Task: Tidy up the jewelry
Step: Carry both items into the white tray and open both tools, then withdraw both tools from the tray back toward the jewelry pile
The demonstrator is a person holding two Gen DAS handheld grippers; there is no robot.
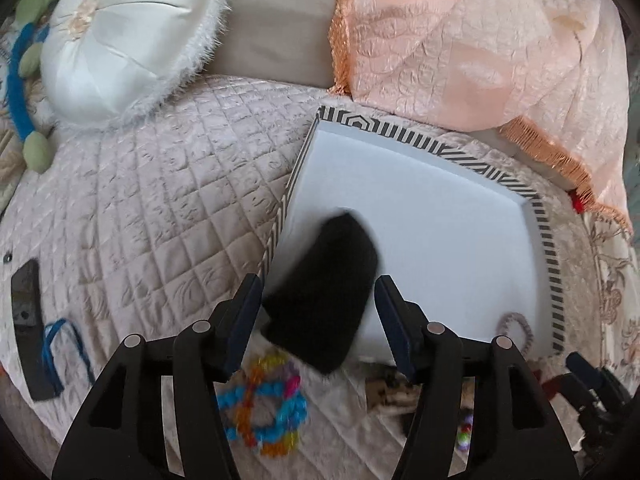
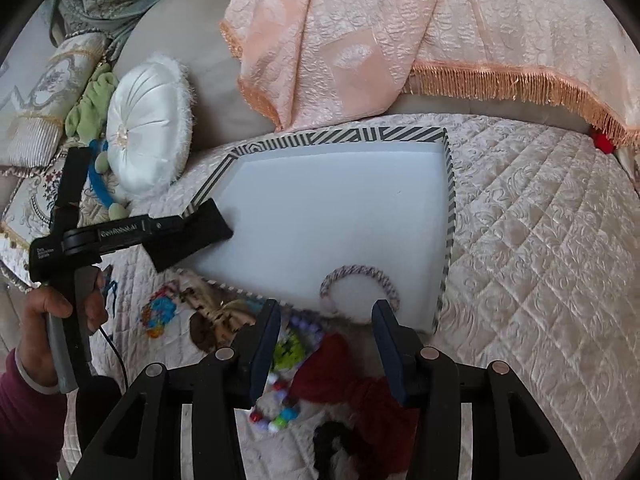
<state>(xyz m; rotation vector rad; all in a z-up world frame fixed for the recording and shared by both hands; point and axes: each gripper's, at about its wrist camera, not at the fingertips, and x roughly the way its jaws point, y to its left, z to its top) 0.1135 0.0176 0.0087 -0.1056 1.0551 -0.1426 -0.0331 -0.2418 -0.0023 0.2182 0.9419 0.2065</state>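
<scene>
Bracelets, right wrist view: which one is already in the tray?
The pink-and-grey braided bracelet, lying on the white floor of the tray by its near edge. The blue-and-orange one and the multicolour bead one lie outside on the quilt.

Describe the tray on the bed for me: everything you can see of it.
The tray is shallow and angular, with a plain white floor and a low rim striped black and white. It lies flat on the quilted bedspread. A pale braided bracelet rests on the floor near the front rim. A black pouch overlaps its left corner; whether it touches the tray is unclear. The rest looks bare.
</scene>
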